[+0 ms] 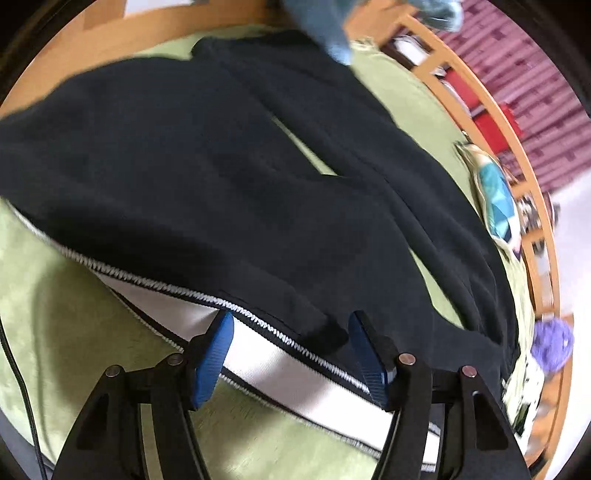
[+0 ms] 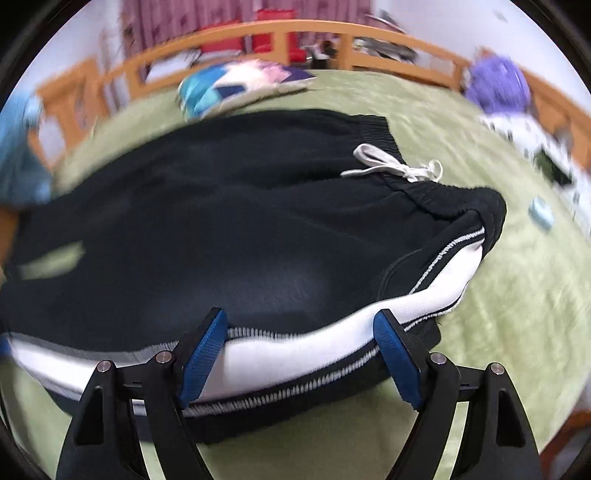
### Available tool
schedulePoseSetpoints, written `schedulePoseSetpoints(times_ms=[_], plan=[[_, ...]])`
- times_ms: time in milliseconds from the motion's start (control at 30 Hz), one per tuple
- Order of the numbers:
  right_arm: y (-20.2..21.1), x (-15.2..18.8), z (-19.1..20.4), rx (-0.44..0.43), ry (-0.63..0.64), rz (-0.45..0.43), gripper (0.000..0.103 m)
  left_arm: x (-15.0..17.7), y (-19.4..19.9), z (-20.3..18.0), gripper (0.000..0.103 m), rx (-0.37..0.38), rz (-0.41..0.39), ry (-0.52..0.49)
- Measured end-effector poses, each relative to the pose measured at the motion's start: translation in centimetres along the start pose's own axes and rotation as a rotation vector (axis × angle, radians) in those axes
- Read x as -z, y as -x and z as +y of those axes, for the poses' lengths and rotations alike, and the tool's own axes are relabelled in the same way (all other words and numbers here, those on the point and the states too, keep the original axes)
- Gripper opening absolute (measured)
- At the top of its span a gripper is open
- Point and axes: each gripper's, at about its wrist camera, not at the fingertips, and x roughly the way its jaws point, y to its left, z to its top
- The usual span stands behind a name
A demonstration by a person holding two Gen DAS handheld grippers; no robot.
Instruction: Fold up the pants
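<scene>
Both tools stand open: the left tool (image 1: 291, 328) and right tool (image 2: 301, 326) each straddle the white side stripe (image 2: 332, 332) of the black drawstring track pants (image 2: 221, 221), spread ahead on a green bed cover (image 2: 498, 314).

This is a bedroom in a home: a bed with green cover (image 2: 480, 314), a wooden rail (image 2: 295, 29) at twelve o'clock, a colourful pillow (image 2: 236, 86).
</scene>
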Motion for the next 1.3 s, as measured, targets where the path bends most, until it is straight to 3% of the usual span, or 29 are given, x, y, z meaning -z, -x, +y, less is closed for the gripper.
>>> schedulePoseSetpoints(times_ms=[67, 100, 133, 200, 367, 567, 733, 900, 967, 1033, 1067, 1233, 1300], plan=[[0.1, 1.1, -0.1, -0.017, 0.031, 0.022, 0.081, -0.1, -0.2, 0.2, 0.046, -0.028, -0.020, 0.014], [0.3, 1.5, -0.3, -0.019, 0.031, 0.027, 0.081, -0.1, -0.3, 0.2, 0.028, -0.048, -0.020, 0.005], [0.5, 2.0, -0.6, -0.024, 0.026, 0.030, 0.081, 0.0, -0.5, 0.6, 0.006, -0.010, -0.007, -0.009], [1.2, 2.6, -1.5, -0.038, -0.012, 0.033, 0.081, 0.2, -0.7, 1.2, 0.005, 0.030, 0.026, -0.013], [2.6, 3.1, -3.0, -0.067, -0.103, 0.014, 0.081, 2.2, 1.5, 2.7, 0.005, 0.041, 0.012, -0.080], [3.4, 2.3, -1.9, -0.101, -0.105, -0.012, 0.081, 3.9, 4.3, 4.2, 0.005, 0.068, 0.019, -0.109], [3.2, 3.2, -2.1, -0.099, -0.124, 0.007, 0.081, 6.0, 4.6, 5.3, 0.005, 0.039, 0.048, -0.155], [3.4, 3.6, -4.8, -0.139, -0.232, 0.009, 0.081, 6.4, 6.3, 7.0, 0.006, 0.100, 0.000, -0.158], [3.2, 3.3, -6.3, -0.176, -0.316, 0.014, 0.083, 6.0, 7.0, 7.7, 0.012, 0.092, -0.022, -0.146], [2.7, 3.1, -7.3, -0.202, -0.384, 0.022, 0.086, 5.3, 7.3, 8.6, 0.051, 0.089, -0.038, -0.119], [2.2, 2.9, -7.9, -0.211, -0.422, 0.033, 0.086, 5.0, 7.2, 8.8, 0.056, 0.087, -0.051, -0.102], [-1.0, 1.6, -9.5, -0.272, -0.562, 0.069, 0.086, 2.4, 6.0, 11.0, 0.057, 0.078, -0.072, 0.003], [-3.2, 1.4, -9.5, -0.283, -0.593, 0.122, 0.086, 1.9, 5.0, 10.9, 0.057, 0.078, -0.085, 0.043]])
